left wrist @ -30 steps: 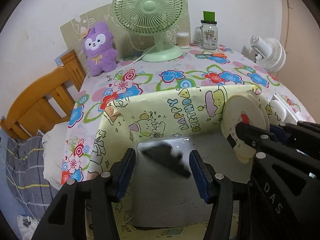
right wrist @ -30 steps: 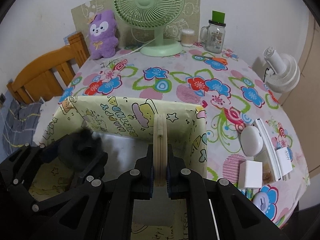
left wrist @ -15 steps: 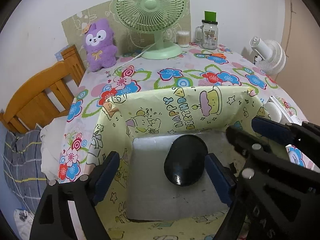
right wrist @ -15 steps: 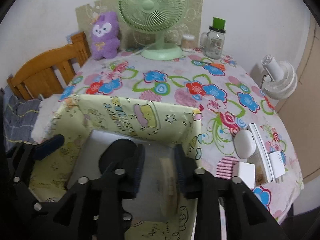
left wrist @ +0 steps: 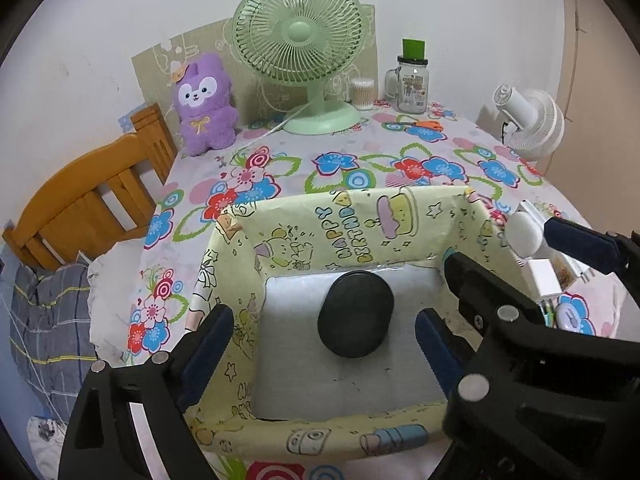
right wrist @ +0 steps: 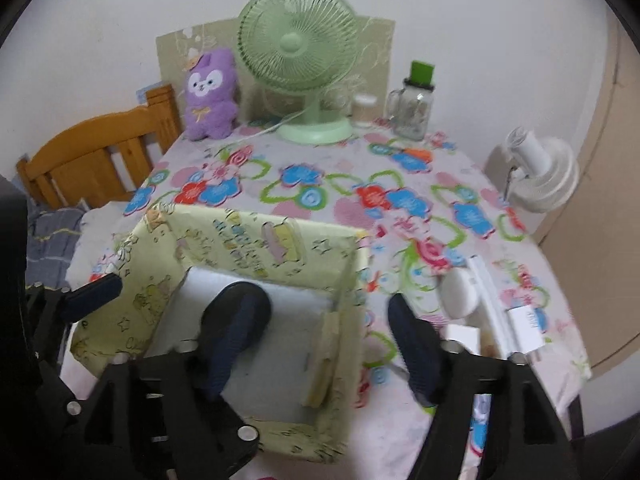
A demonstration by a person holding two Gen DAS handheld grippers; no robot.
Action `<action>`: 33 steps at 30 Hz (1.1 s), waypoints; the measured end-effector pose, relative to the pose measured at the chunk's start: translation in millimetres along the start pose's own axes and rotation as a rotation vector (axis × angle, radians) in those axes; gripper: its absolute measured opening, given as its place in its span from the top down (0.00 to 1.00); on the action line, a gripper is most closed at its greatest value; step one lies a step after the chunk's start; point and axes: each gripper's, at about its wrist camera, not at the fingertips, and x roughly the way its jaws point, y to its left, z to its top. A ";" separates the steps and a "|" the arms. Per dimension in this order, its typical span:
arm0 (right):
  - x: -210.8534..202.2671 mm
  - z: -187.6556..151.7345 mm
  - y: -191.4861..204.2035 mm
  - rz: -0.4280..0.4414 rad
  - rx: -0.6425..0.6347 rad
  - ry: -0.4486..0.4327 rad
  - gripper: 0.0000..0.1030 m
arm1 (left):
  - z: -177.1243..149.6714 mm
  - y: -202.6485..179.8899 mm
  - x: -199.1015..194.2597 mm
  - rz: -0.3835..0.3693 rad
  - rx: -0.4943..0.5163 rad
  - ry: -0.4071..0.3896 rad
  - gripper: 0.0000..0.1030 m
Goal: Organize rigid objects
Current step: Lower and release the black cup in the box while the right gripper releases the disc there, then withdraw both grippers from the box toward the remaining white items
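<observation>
Black oval case (left wrist: 355, 314) flat in box (left wrist: 360, 216), long axis leaning right; both tools wide, empty

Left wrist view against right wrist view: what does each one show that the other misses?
Only the left wrist view shows the whole black oval case lying flat on the box's grey floor; in the right wrist view a finger covers most of it. Only the right wrist view shows the cream disc standing on edge against the box's right inner wall. Both show the yellow birthday-print box, the green fan, the purple plush, and both claws, left claw and right claw, whose jaws have just been opening and now grip nothing.
</observation>
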 end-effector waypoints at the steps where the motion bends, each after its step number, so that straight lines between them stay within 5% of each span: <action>1: -2.4 -0.1 -1.2 -0.002 -0.001 -0.007 0.23 | 0.3 -1.5 -2.2 0.000 0.001 -0.004 0.09; 33: -49.6 -9.6 -66.0 -0.037 0.064 -0.073 0.15 | 10.4 -62.3 -42.7 -0.033 0.043 -0.077 0.09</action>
